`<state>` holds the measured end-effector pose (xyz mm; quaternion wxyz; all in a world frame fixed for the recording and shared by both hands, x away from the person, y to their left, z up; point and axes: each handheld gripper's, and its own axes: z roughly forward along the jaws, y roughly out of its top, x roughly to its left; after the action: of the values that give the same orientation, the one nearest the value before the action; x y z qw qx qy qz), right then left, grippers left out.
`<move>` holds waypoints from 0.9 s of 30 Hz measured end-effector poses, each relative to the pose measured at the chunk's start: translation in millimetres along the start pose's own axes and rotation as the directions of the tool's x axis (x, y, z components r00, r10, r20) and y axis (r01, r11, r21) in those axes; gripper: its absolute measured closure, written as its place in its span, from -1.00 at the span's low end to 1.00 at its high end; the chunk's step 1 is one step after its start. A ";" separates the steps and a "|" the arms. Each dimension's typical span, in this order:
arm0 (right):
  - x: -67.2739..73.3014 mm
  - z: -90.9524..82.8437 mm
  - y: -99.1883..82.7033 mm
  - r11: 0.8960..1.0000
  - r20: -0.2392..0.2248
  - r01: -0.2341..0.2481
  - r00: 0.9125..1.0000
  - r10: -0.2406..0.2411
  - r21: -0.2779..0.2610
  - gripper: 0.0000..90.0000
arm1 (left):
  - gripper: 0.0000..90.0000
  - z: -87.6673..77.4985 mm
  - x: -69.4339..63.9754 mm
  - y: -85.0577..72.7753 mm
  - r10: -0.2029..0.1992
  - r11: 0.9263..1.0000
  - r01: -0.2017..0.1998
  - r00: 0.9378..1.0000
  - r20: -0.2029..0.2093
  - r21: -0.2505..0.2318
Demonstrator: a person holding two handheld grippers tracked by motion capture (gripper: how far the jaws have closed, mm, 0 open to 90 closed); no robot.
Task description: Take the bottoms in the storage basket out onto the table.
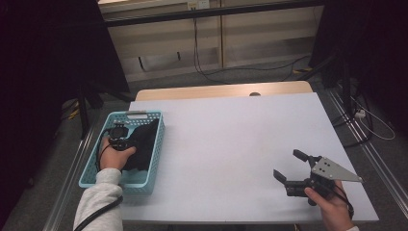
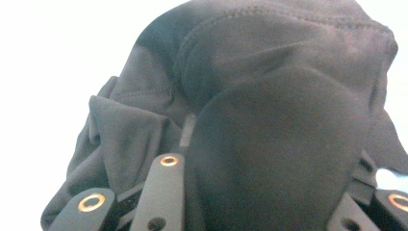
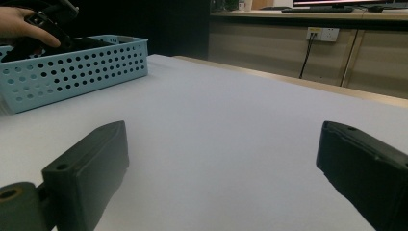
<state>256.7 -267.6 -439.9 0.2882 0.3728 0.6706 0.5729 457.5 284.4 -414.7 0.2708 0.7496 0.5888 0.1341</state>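
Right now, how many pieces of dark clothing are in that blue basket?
1 that I can tell: a black garment bunched in the light blue basket at the table's left, with the left gripper closed on its folds. More could lie hidden beneath it.

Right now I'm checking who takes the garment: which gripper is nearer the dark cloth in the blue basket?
Left. The left gripper is in the blue basket, closed on the dark cloth. The right gripper sits open, far across the white table.

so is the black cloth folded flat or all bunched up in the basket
Bunched up: the black cloth lies crumpled in the blue basket, with rumpled folds and seams between the left gripper's jaws.
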 end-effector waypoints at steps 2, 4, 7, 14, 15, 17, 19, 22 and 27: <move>0.1 0.3 -0.1 1.000 0.003 0.000 1.000 0.000 0.004 -0.92 | 0.60 -5.1 3.8 0.9 -0.010 1.000 0.010 1.000 0.007 -0.007; 0.3 0.6 -0.1 1.000 0.000 -0.002 1.000 0.002 0.003 -0.93 | 0.60 -10.4 6.0 2.3 0.001 1.000 -0.001 1.000 -0.001 -0.024; 0.9 0.7 0.2 1.000 -0.002 0.000 1.000 0.000 0.002 -0.93 | 0.61 -19.2 7.9 5.5 0.016 0.999 -0.016 1.000 -0.004 -0.032; 0.5 0.7 0.1 1.000 0.001 -0.002 1.000 0.002 0.000 -0.92 | 0.61 -42.2 9.3 17.9 0.035 0.995 -0.037 0.999 -0.018 -0.094; 0.7 0.7 0.1 1.000 -0.001 -0.002 1.000 0.002 0.000 -0.93 | 0.61 -44.7 8.5 19.6 0.035 0.994 -0.036 0.999 -0.017 -0.101; 1.0 0.9 0.0 1.000 0.000 0.001 1.000 -0.001 0.002 -0.93 | 0.61 -49.2 7.7 22.8 0.045 0.994 -0.046 0.999 -0.013 -0.102; 0.8 1.1 -0.3 1.000 -0.001 -0.001 1.000 0.001 0.004 -0.93 | 0.61 -53.7 7.3 25.9 0.041 0.993 -0.041 0.999 -0.006 -0.111; 0.9 0.9 0.0 1.000 -0.002 -0.001 1.000 0.001 -0.002 -0.93 | 0.60 -61.9 3.8 31.6 0.052 0.989 -0.050 0.999 0.008 -0.142; 1.1 1.2 -0.3 1.000 -0.003 0.001 1.000 -0.001 0.003 -0.93 | 0.60 -78.3 -0.5 43.9 0.064 0.979 -0.059 0.998 0.020 -0.193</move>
<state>257.0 -266.0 -440.3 0.2869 0.3721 0.6720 0.5724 452.2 296.4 -325.8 0.3451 0.7396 0.5460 0.1890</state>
